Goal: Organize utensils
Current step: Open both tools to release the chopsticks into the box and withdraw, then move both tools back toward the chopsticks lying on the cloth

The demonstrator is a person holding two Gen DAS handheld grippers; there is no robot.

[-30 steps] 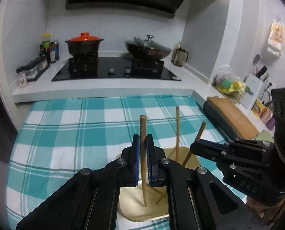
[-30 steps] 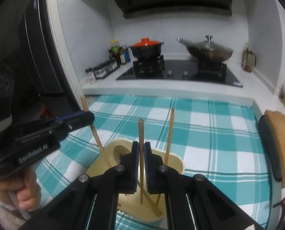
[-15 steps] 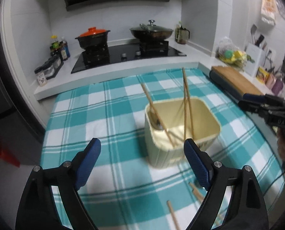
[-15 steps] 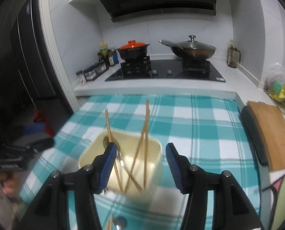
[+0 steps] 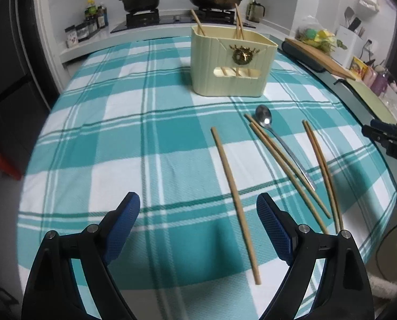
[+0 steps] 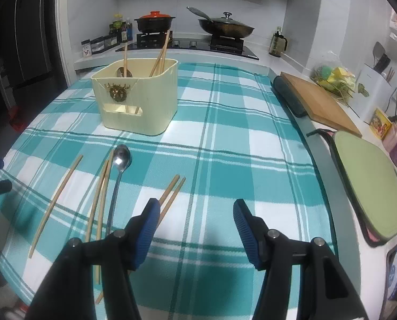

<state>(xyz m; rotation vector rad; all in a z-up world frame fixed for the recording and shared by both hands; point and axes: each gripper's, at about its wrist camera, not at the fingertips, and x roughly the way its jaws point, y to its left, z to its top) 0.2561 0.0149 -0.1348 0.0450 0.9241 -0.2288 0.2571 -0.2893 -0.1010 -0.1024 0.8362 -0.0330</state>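
Left wrist view: the left gripper (image 5: 198,218) is at the bottom of the frame, its two blue-padded fingers (image 5: 122,220) wide apart, w/ nothing between them but cloth. The teal and white checked tablecloth (image 5: 118,133) fills most of the frame. The cream plastic utensil holder with a gold deer ornament (image 5: 231,64) stands upright in the upper centre; three wooden chopsticks (image 5: 238,21) stick out of its top, leaning. One single wooden chopstick (image 5: 234,200) lies flat in the lower centre, its near part between the open fingers. Right of it lies a pair of wooden chopsticks (image 5: 284,162), and the long-handled metal spoon (image 5: 263,118) touches this pair (bowl toward the holder). A second chopstick pair (image 5: 322,170) lies more to the right, a bit apart. The right gripper (image 5: 388,136) shows only partly at the right edge; its state cannot be told here.

Right wrist view: the right gripper (image 6: 194,224) is at bottom centre, fingers spread apart, holding nothing. The holder is in the upper left, and a spoon bowl (image 6: 123,72) is visible inside it. The second pair runs under the left finger; spoon, first pair and single chopstick lie in the lower left. A wooden cutting board (image 6: 321,101) is at the right, a green mat (image 6: 369,181) below it.
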